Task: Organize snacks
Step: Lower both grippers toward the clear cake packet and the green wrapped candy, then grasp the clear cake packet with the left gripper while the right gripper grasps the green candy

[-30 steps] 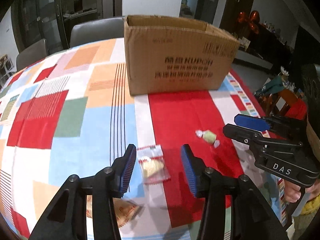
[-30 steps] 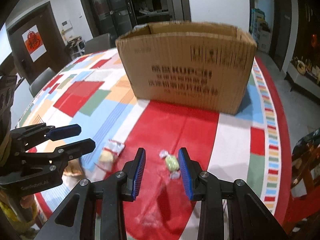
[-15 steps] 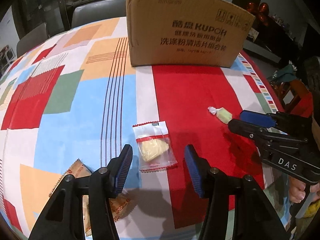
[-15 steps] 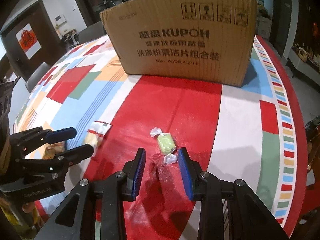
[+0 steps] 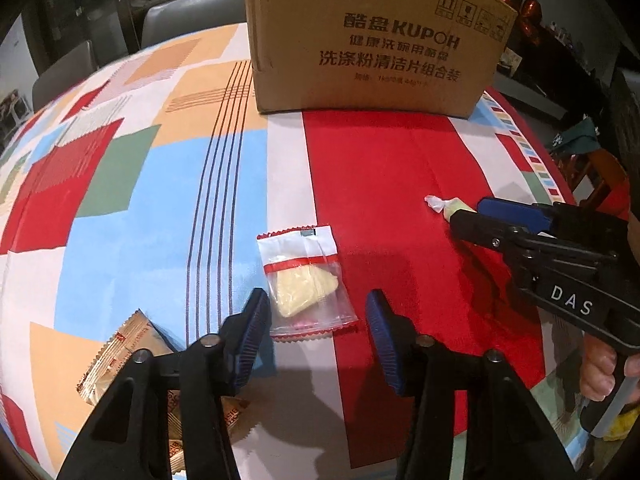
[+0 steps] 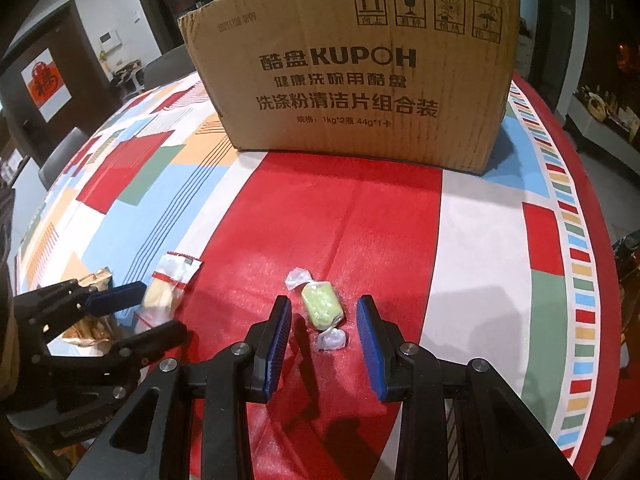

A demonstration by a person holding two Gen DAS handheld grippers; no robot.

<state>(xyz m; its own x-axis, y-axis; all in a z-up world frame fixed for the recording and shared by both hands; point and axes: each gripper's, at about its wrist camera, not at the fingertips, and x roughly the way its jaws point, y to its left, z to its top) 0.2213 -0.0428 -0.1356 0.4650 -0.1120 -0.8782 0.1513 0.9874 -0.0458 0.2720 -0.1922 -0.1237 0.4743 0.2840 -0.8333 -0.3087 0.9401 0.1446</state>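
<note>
A clear snack packet with a red stripe and a pale yellow piece (image 5: 306,282) lies on the tablecloth between the fingers of my open left gripper (image 5: 318,320); it also shows in the right wrist view (image 6: 166,288). A green wrapped candy (image 6: 322,300) lies between the fingers of my open right gripper (image 6: 324,332); in the left wrist view its twisted end (image 5: 440,204) peeks past the right gripper (image 5: 480,216). A brown cardboard box (image 5: 372,44) stands behind, its open top out of sight (image 6: 360,72).
A tan snack wrapper (image 5: 120,356) lies under the left gripper's left finger near the table's front edge. The patchwork tablecloth (image 5: 120,168) covers a round table. Grey chairs (image 5: 188,16) stand at the far side. The table's right edge (image 6: 592,240) drops off.
Both grippers have moved down and forward toward the table. The packet now sits between the left fingers and the candy between the right fingers. Both stay open.
</note>
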